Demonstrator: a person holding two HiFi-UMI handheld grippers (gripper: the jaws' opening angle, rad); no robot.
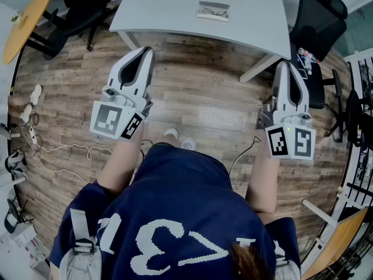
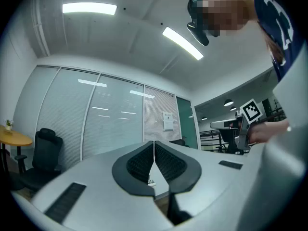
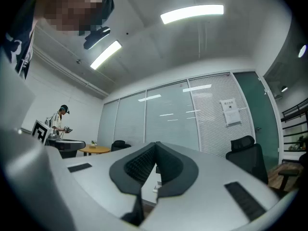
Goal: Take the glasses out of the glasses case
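Note:
The glasses case [image 1: 213,10] lies on the white table [image 1: 169,7] at the top of the head view, with glasses showing on it. Both grippers hang over the wooden floor, short of the table. My left gripper [image 1: 147,52] is shut and holds nothing; in the left gripper view its jaws [image 2: 154,148] meet at the tips and point up at the room. My right gripper [image 1: 284,66] is shut and empty too, with its pads closed [image 3: 156,150] in the right gripper view.
Black office chairs stand at the table's left [image 1: 78,4] and right [image 1: 317,16]. A round wooden table [image 1: 23,19] is at the far left. Cables [image 1: 64,153] lie on the floor. Shelving [image 1: 361,109] lines the right side. A person [image 3: 60,119] stands far off.

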